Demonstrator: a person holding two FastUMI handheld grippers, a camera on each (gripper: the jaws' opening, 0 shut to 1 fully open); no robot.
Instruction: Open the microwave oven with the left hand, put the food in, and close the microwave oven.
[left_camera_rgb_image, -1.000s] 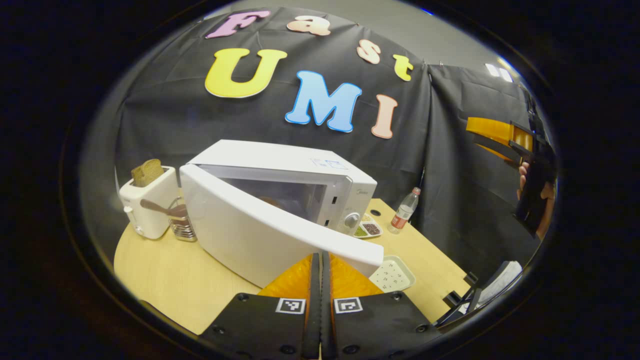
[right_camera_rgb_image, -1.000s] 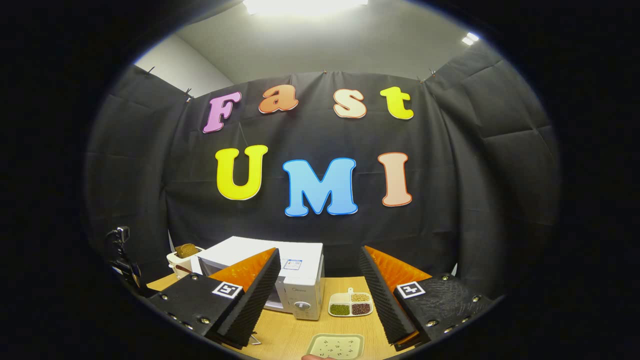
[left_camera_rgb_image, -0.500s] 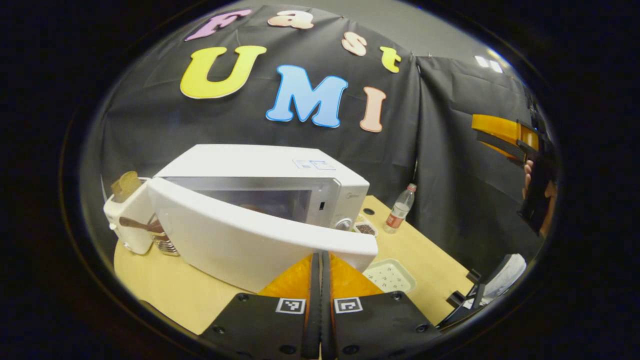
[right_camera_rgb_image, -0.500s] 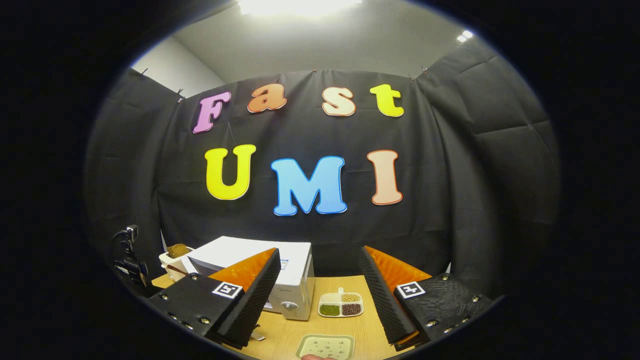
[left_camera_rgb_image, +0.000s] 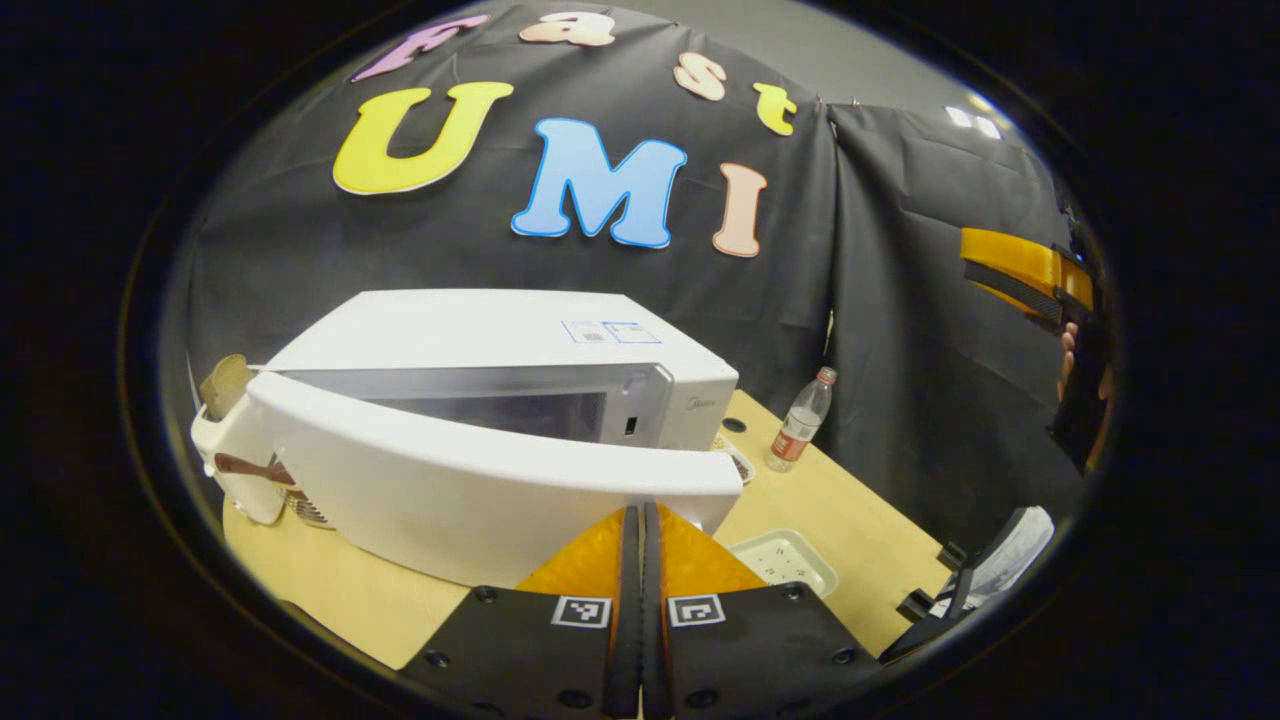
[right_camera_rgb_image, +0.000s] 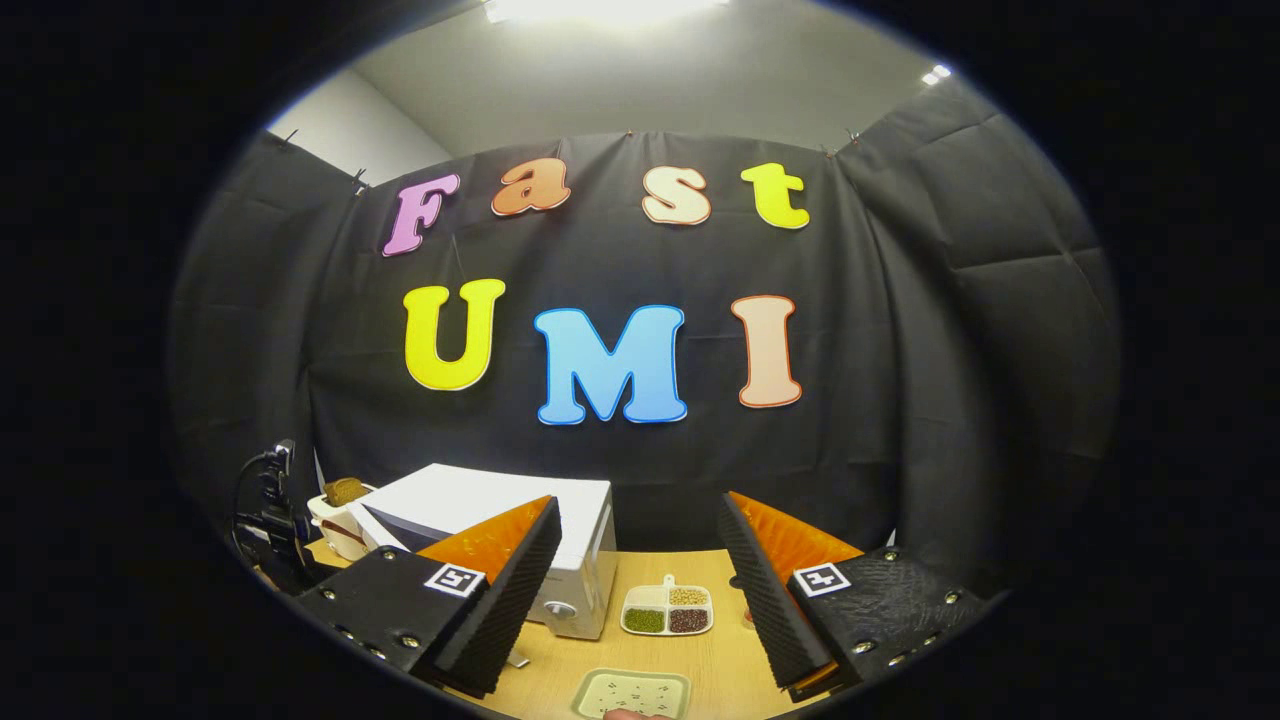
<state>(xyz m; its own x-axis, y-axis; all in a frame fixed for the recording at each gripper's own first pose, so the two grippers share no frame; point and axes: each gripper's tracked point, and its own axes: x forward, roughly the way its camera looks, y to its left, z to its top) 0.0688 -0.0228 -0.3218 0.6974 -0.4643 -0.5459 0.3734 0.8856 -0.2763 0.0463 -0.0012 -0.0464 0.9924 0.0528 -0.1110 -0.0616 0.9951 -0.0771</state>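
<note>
L gripper (left_camera_rgb_image: 641, 520) fingers pressed together at microwave door (left_camera_rgb_image: 480, 480), ajar | R gripper (right_camera_rgb_image: 640, 560) fingers spread

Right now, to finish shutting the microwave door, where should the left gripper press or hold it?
Probably the door's free right end, from the front: it hangs ajar, hinged at the left by the toaster, and the shut left gripper sits there.

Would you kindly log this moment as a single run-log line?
phase: closing | microwave door: partly open | left gripper: jaws shut, against door edge | right gripper: jaws open, holding nothing | tray: on table
</note>
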